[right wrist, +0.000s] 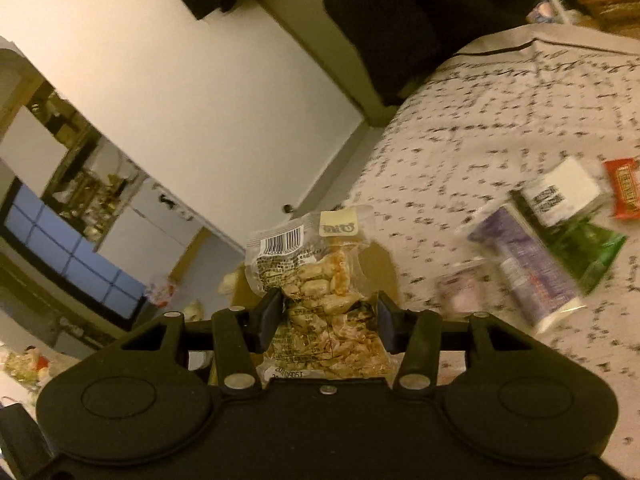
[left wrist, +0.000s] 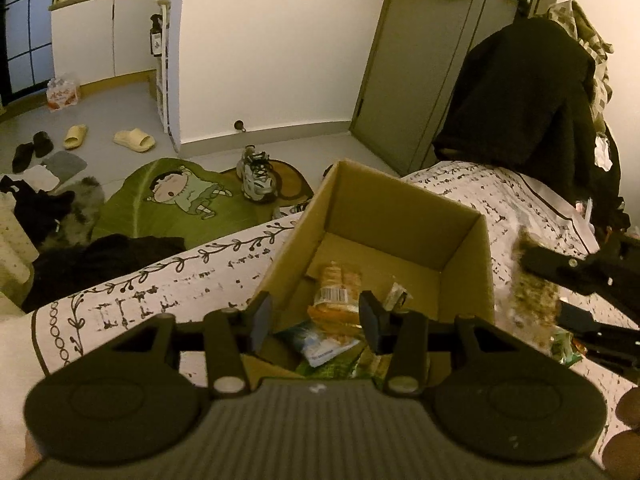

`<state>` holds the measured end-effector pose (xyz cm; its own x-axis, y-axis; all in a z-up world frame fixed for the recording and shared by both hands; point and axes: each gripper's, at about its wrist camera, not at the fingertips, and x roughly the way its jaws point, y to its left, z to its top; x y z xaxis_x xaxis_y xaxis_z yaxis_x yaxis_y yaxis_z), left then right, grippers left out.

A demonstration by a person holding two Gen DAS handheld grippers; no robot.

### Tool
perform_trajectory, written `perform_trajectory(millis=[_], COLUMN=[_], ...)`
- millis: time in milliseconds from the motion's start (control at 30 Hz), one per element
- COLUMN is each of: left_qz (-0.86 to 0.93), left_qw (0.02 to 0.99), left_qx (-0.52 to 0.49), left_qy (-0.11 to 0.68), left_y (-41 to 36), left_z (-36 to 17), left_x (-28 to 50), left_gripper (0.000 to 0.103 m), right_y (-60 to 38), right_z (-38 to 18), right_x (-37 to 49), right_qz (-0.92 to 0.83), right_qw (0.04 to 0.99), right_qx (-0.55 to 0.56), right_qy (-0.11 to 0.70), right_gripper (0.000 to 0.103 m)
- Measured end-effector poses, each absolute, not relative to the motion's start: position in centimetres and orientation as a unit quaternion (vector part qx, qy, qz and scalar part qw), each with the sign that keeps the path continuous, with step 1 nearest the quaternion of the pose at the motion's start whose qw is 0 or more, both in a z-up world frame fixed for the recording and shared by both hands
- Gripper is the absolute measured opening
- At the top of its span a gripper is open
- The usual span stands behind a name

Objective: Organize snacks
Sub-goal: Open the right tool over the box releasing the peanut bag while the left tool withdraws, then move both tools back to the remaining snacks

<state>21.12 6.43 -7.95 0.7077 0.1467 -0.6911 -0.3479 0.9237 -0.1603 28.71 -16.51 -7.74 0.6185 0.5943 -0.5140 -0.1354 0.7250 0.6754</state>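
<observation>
Between R gripper [right wrist: 326,316] pads: clear nut pkt [right wrist: 316,276].

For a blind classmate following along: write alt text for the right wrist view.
The right gripper grips a clear bag of nut snacks above a patterned bedspread. To its right lie a purple packet, a green packet, a white box and a red packet.

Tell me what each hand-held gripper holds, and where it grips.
Right hand-held gripper clamps a clear nut-snack bag across its lower middle. Left hand-held gripper holds nothing, above the cardboard box.
</observation>
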Motion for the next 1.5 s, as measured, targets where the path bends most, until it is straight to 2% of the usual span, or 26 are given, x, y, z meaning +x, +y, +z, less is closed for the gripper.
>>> perform_trajectory(millis=[300, 367, 433, 567, 633, 1167, 1500], left_qz=[0.132, 0.132, 0.129, 0.121, 0.117, 0.045, 0.006], left_qw=[0.915, 0.914, 0.913, 0.918, 0.922, 0.932, 0.935], left_qx=[-0.136, -0.139, -0.142, -0.139, -0.136, -0.127, -0.112], left_qy=[0.357, 0.359, 0.359, 0.350, 0.344, 0.336, 0.337], left_y=[6.0, 5.9, 5.6, 4.7, 4.1, -1.6, -5.5], left_z=[-7.7, -7.7, -7.6, -7.1, -6.8, -5.8, -6.3], left_x=[21.2, 21.2, 21.3, 21.1, 21.0, 21.4, 20.7], left_gripper=[0.046, 0.046, 0.053, 0.066, 0.070, 0.070, 0.061], right_y=[-16.6, -17.6, -18.6, -20.4, -21.2, -26.2, -28.3], right_z=[-6.8, -6.2, -5.9, -5.2, -5.2, -6.6, -6.1], right_x=[28.2, 28.1, 28.0, 27.6, 27.7, 28.5, 28.5], right_qz=[0.234, 0.219, 0.201, 0.172, 0.160, 0.091, 0.073], right_qw=[0.847, 0.853, 0.859, 0.866, 0.867, 0.859, 0.878], right_qx=[0.306, 0.304, 0.301, 0.286, 0.286, 0.283, 0.240], right_qy=[0.366, 0.362, 0.362, 0.371, 0.376, 0.417, 0.407], right_gripper=[0.068, 0.077, 0.082, 0.086, 0.087, 0.087, 0.085])
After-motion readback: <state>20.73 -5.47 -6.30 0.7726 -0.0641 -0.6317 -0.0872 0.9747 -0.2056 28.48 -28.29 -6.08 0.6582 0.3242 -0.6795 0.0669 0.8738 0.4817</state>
